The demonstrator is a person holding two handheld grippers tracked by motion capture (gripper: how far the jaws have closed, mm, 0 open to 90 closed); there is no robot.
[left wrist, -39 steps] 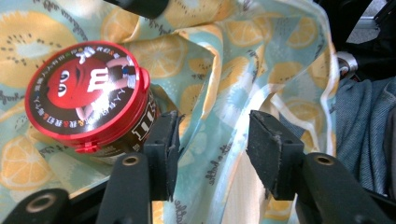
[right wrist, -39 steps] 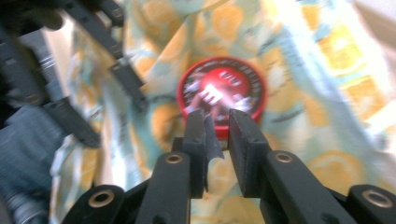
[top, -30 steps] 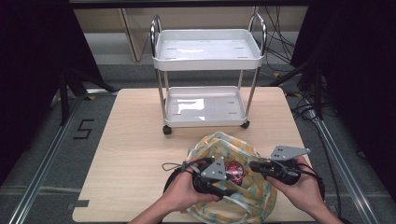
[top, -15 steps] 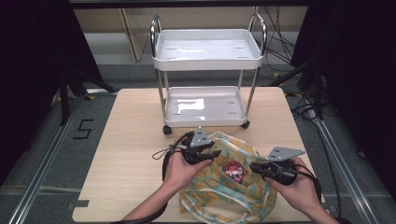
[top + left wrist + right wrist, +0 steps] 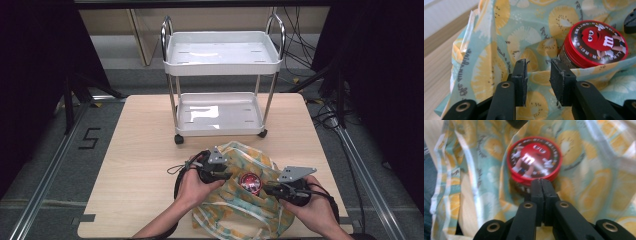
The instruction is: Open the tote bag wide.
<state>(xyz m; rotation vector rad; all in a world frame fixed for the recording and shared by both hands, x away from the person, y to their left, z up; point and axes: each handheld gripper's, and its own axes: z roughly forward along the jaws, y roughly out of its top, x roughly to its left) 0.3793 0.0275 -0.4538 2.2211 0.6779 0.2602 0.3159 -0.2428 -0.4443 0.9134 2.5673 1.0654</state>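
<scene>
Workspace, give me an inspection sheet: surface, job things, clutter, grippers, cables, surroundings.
Surface: light wood table, bare at left.
Job's things: lemon-print bag lies crumpled at the near edge; red tin sits lid-up in its folds.
Clutter: white two-shelf cart stands at the far side, both shelves bare.
Grippers: left gripper has just been closing, a fold of bag between the jaws, pads not yet pressing; right gripper shut, whether on bag cloth is unclear.
Cables: black cable loops beside the left gripper; more on the floor at far right.
Surroundings: dark curtains, floor rails, a 5 marked on the floor.
</scene>
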